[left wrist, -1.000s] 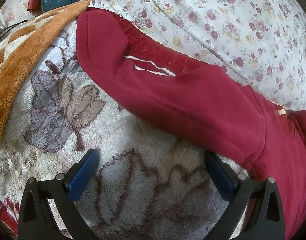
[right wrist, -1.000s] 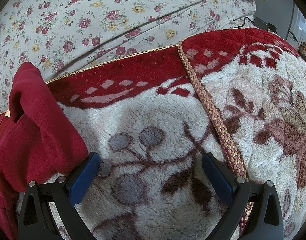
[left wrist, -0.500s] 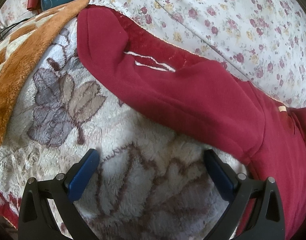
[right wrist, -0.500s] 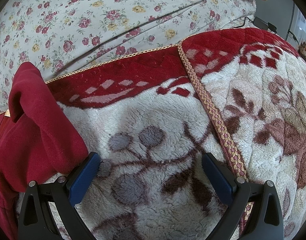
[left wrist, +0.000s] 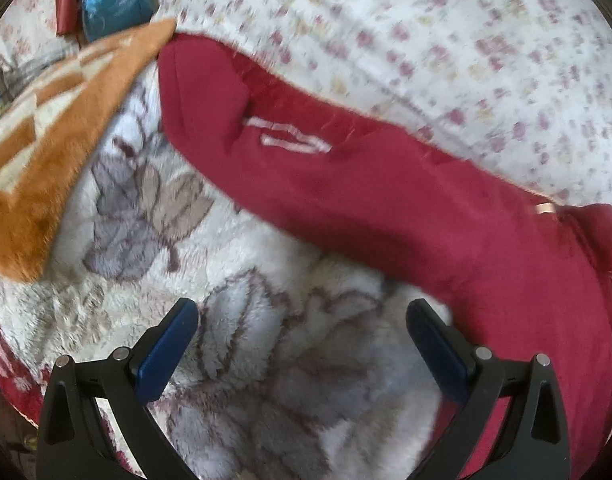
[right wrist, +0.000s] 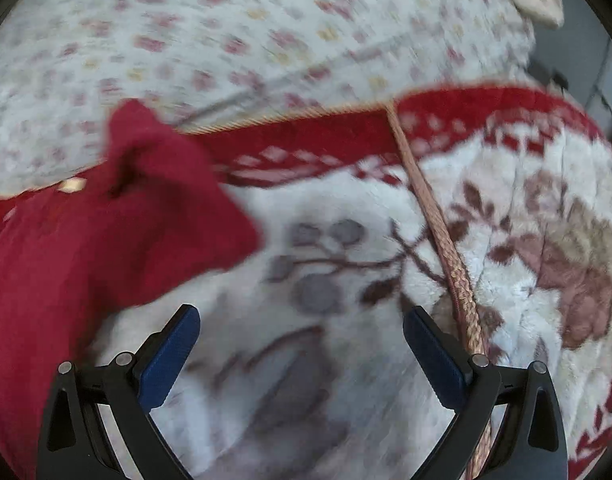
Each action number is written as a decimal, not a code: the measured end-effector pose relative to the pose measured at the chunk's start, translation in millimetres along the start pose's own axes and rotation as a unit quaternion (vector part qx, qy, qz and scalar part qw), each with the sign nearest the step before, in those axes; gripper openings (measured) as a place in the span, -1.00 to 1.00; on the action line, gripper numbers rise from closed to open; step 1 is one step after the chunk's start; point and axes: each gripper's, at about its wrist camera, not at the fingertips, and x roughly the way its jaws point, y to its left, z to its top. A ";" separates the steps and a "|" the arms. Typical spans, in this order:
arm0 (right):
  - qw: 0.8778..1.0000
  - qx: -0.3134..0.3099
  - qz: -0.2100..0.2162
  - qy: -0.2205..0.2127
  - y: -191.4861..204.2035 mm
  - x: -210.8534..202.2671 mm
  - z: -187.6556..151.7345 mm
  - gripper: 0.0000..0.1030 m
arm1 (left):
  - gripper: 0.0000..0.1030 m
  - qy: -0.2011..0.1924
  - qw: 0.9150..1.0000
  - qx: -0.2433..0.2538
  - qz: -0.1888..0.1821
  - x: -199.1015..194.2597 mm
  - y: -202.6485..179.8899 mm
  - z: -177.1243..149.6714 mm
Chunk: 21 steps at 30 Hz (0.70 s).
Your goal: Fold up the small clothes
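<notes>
Both the left tongs and right tongs were spread, empty, above the fleece blanket; the red garment, blurred, seemingly lay flat.

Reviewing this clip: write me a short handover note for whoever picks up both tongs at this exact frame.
Left tongs: open, empty, over the fleece blanket, with the red garment just ahead and to their right.
Right tongs: open, empty, over the same blanket; one end of the garment lies bunched to their left.
Garment: stretched long across the blanket beside the floral sheet, small tag showing. An orange blanket lies at its far end.
Done: no tidy fold visible.
Left: grip the garment and fold it. Both views are blurred.
</notes>
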 end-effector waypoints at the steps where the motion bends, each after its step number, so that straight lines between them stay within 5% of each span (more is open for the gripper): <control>1: 1.000 -0.009 0.020 0.000 13.6 -11.3 -3.8 1.00 | 1.00 -0.007 1.000 0.002 -0.003 -6.1 -2.2 -1.1; 16: 0.973 -0.085 0.213 0.013 183.4 -60.0 -21.3 1.00 | 1.00 -0.043 0.999 0.026 -0.008 -35.6 -21.3 0.5; 21: 0.971 -0.086 0.225 0.008 215.9 -55.9 -15.4 1.00 | 1.00 -0.049 0.998 0.027 -0.008 -37.4 -22.4 1.2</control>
